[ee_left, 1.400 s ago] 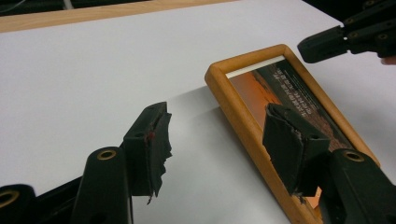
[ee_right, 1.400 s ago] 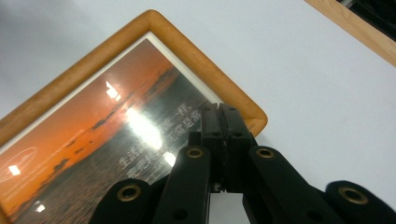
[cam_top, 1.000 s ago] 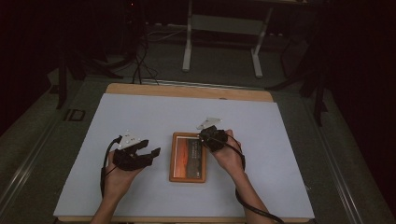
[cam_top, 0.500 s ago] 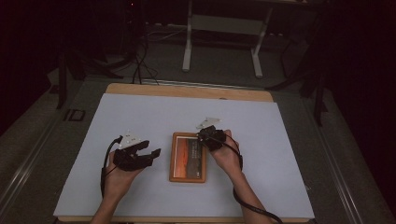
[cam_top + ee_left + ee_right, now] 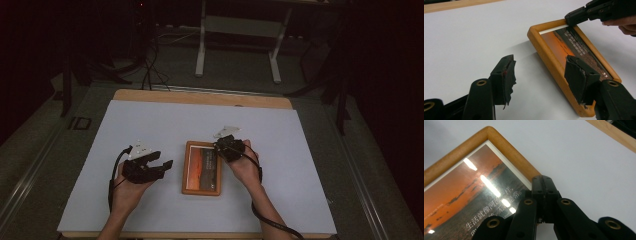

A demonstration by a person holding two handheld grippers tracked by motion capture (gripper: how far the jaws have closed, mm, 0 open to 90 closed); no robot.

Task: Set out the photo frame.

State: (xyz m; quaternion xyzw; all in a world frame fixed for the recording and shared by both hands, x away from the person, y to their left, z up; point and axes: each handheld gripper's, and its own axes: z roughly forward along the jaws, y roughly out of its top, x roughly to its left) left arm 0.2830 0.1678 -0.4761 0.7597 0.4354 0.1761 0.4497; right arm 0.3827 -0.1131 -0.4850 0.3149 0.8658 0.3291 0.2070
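A wooden picture frame [image 5: 202,167] with an orange sunset print lies flat on the white table top [image 5: 150,120]. My right gripper [image 5: 219,147] is shut, and its tips rest on the frame's far right corner. In the right gripper view the closed tips [image 5: 545,182] touch the inner edge of the frame [image 5: 506,152] beside the glossy print. My left gripper [image 5: 162,161] stands open just left of the frame, low over the table. In the left gripper view its jaws [image 5: 540,67] straddle the frame's near left rail [image 5: 550,60], and the right gripper [image 5: 574,18] shows at the far corner.
The table's wooden far edge [image 5: 200,97] runs along the back. Beyond it on the dark floor stand a white metal stand [image 5: 240,25] and some cables [image 5: 150,70]. Bare white surface lies on both sides of the frame.
The right gripper has edged slightly left onto the frame's far corner. The left gripper and the frame have stayed in place.
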